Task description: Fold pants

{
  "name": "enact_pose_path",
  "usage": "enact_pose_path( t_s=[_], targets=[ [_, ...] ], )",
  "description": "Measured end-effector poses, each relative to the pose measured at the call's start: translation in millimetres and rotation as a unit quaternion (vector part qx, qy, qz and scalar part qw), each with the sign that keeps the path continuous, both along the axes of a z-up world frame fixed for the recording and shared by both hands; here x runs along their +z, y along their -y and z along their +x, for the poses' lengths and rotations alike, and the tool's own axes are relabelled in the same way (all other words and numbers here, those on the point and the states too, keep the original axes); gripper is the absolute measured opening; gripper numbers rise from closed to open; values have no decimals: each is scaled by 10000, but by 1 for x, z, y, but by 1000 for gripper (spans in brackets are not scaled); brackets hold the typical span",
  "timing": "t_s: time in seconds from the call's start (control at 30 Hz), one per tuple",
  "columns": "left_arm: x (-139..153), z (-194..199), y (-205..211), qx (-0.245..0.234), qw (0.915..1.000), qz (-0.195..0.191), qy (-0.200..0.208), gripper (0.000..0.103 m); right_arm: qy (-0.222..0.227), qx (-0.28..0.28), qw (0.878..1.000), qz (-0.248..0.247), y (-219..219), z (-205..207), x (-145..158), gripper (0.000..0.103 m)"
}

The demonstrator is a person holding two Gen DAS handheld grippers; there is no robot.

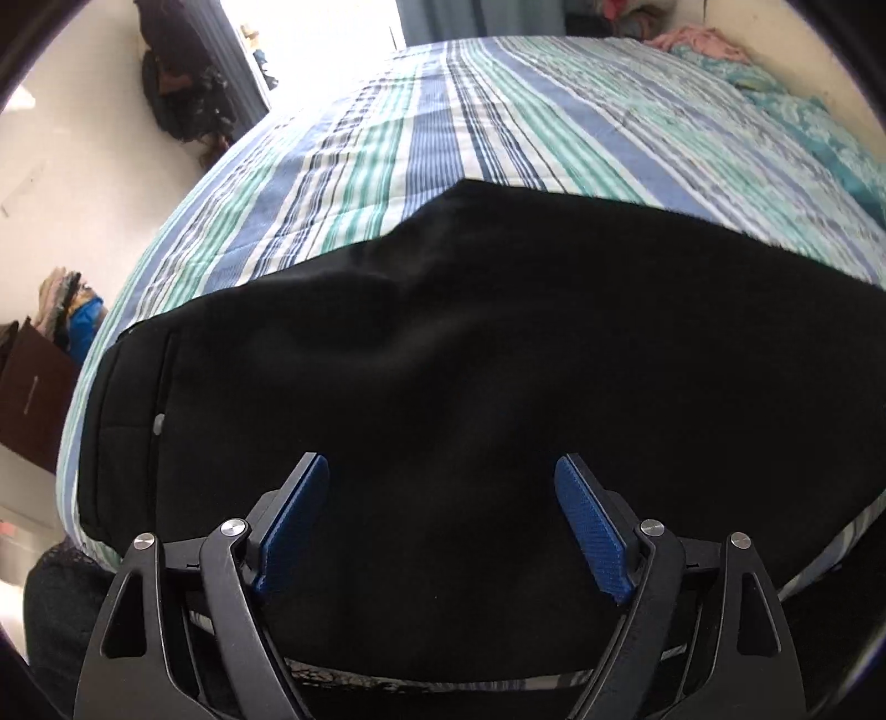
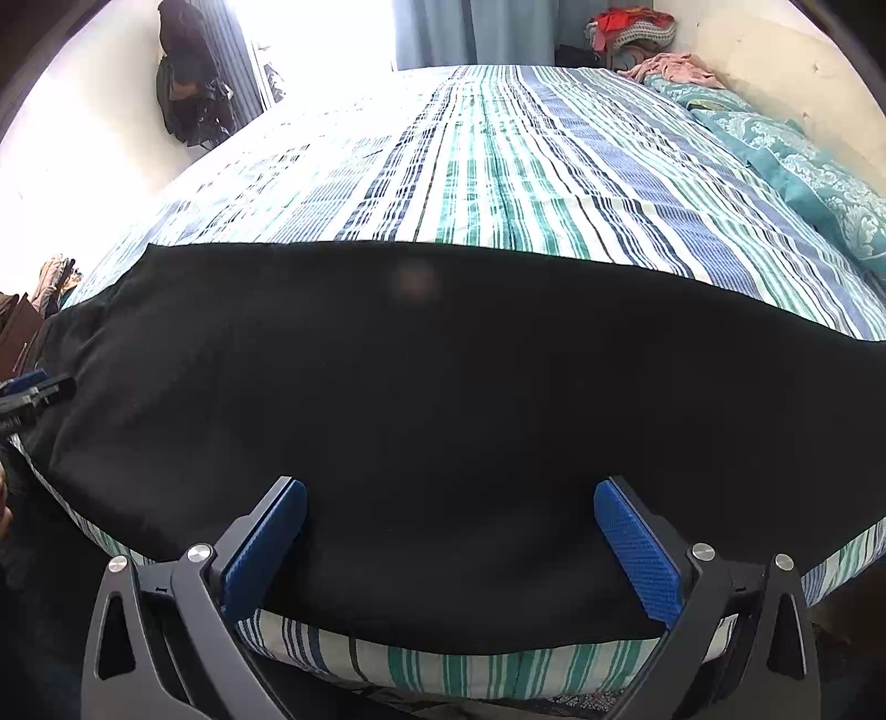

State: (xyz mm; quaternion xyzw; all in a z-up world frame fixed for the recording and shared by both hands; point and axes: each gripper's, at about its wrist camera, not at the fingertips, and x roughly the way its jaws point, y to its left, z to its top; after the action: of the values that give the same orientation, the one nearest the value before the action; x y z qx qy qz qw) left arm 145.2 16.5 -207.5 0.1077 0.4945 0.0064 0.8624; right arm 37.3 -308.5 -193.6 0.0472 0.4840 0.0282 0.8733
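You are looking across a bed (image 2: 498, 166) dressed in a sheet striped blue, teal and white, running back toward a bright window (image 2: 321, 33) whose glare washes out the far left of the mattress. Pale blue curtains (image 2: 437, 33) hang beside the window. On your right, a teal patterned quilt (image 2: 803, 160) lies bunched along a cream wall (image 2: 775, 61), with pink cloth (image 2: 675, 66) and a heap of red and striped clothing (image 2: 631, 25) at the far corner. On your left, dark garments (image 1: 177, 72) hang against the white wall, and a brown cabinet (image 1: 33, 382) stands below, with folded clothes (image 1: 66, 299) stacked on it.
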Motion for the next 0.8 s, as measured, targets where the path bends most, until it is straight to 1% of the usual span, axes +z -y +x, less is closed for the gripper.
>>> enact_pose_path(
  t_s=[0.07, 0.1, 0.17, 0.23, 0.27, 0.3, 0.37, 0.4, 0.5, 0.53, 0.57, 0.63, 0.67, 0.7, 0.77, 0.8],
  targets=[
    [-3, -2, -11, 215, 9993, -309, -38, 90, 80, -74, 9999, 124, 10, 5, 4, 103],
    [-4, 0, -17, 329, 9986, -405, -96, 94, 5, -116, 9998, 150, 21, 9, 3, 103],
    [-3, -1, -21, 367, 9984, -423, -123, 95, -204, -192, 9996, 94, 51, 22, 1, 103],
    [-4, -3, -21, 348, 9986, -390, -99, 96, -477, -284, 9985, -33, 90, 38, -2, 102],
    [-4, -5, -21, 361, 9986, -383, -87, 96, -665, -422, 9969, 8, 115, 45, -6, 102],
    [-4, -5, -20, 374, 9986, -373, -77, 96, -764, -601, 9951, 202, 144, 50, -7, 102],
    [-5, -7, -19, 390, 9986, -340, -57, 96, -677, -900, 9906, 775, 200, 55, -3, 95],
    [-5, -7, -19, 392, 9987, -322, -48, 96, -615, -1090, 9876, 945, 225, 57, -1, 92],
    [-6, -10, -18, 404, 9988, -270, -21, 97, -566, -1819, 9777, 883, 289, 57, 3, 91],
    [-6, -10, -18, 410, 9988, -258, -21, 98, -522, -1985, 9743, 922, 307, 54, 3, 85],
    [-7, -10, -18, 416, 9988, -252, -24, 98, -455, -2034, 9717, 1109, 322, 51, 4, 80],
    [-7, -10, -18, 428, 9988, -243, -17, 99, -432, -1919, 9658, 1691, 342, 49, 5, 79],
    [-8, -10, -17, 430, 9988, -233, -7, 99, -440, -1810, 9656, 1817, 347, 49, 8, 79],
    [-8, -10, -17, 435, 9988, -223, 2, 100, -419, -1718, 9681, 1772, 348, 47, 12, 79],
    [-8, -9, -18, 449, 9987, -225, 5, 100, -252, -1658, 9744, 1498, 350, 40, 25, 81],
    [-9, -6, -17, 456, 9987, -227, 2, 100, -116, -1653, 9731, 1599, 355, 35, 30, 84]
  ],
)
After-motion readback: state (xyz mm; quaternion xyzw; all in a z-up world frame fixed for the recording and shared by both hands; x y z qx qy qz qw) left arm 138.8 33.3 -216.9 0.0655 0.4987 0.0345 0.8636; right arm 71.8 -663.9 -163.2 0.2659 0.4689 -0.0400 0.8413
